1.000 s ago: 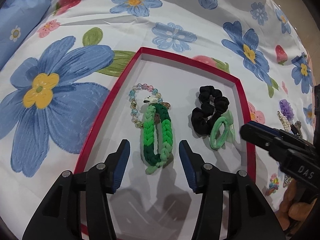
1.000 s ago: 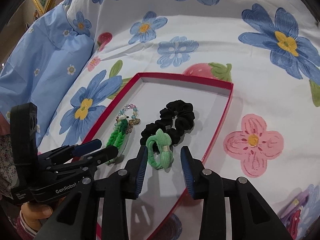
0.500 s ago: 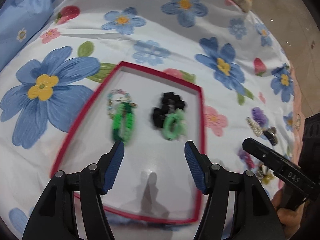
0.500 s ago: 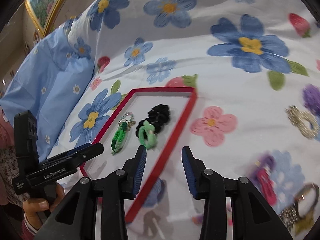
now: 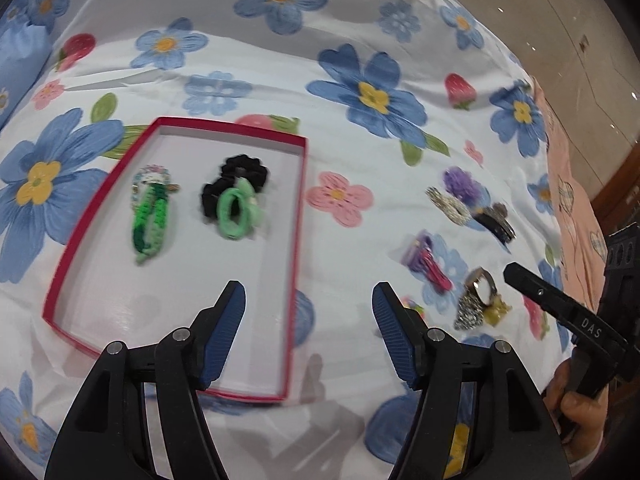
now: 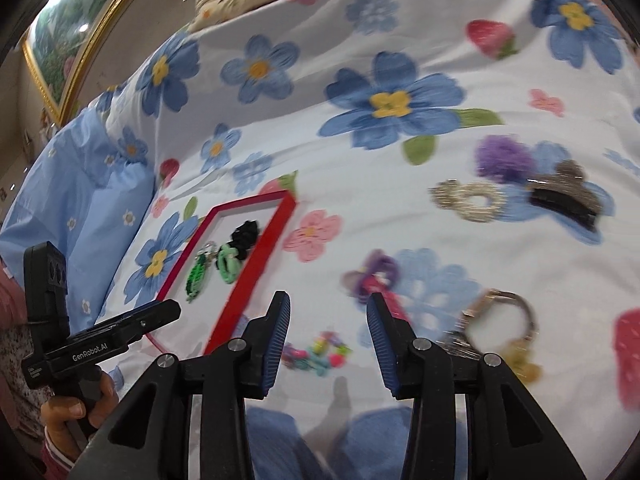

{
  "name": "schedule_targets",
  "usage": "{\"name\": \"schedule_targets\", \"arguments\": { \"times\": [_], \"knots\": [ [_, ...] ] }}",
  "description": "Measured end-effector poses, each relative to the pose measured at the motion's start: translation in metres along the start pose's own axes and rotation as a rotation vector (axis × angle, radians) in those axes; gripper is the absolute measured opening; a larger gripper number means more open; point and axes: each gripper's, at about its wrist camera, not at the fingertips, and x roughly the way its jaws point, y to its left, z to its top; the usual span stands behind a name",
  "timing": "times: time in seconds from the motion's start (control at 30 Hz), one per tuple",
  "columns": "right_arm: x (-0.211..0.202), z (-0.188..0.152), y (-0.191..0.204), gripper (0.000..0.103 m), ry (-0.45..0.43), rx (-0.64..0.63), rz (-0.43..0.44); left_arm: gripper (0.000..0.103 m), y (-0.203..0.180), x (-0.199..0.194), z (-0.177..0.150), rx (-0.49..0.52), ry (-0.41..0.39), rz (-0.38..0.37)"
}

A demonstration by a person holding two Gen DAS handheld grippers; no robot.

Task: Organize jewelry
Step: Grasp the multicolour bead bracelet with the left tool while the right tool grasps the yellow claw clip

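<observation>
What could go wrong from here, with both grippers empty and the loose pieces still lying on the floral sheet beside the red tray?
1. The multicoloured bead bracelet under the right gripper is small and lies on soft bedding, so a pinch may catch fabric instead.
2. The keyring, the purple and pink clips and the bracelet lie close together; a grab could snag a neighbour.
3. The red tray sits on soft bedding beneath the left gripper; a bump could shift the green braided bracelet.

on the bed (image 5: 360, 152) the tray (image 5: 298, 216) lies left, holding a bracelet (image 5: 150, 220) left of two scrunchies (image 5: 236, 196); loose clips (image 5: 472, 208) lie right of it.
</observation>
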Motion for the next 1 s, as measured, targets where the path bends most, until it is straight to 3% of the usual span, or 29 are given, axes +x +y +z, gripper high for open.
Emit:
{"name": "schedule_targets", "arguments": {
  "times": [0.37, 0.5, 1.0],
  "knots": [
    [-0.045, -0.023, -0.057, 0.044, -0.038, 0.068, -0.106, 0.07, -0.042, 0.011, -0.013, 0.082, 0.055, -0.037],
    [-0.054, -0.035, -0.07, 0.054, -0.05, 0.077, -0.152, 0.073, -0.057, 0.018, -0.019, 0.114, 0.077, -0.044],
    [-0.024, -0.049, -0.087, 0.054, 0.029, -0.003, -0.208, 0.073, -0.084, 0.072, -0.022, 0.214, 0.174, -0.027]
  ]
}}
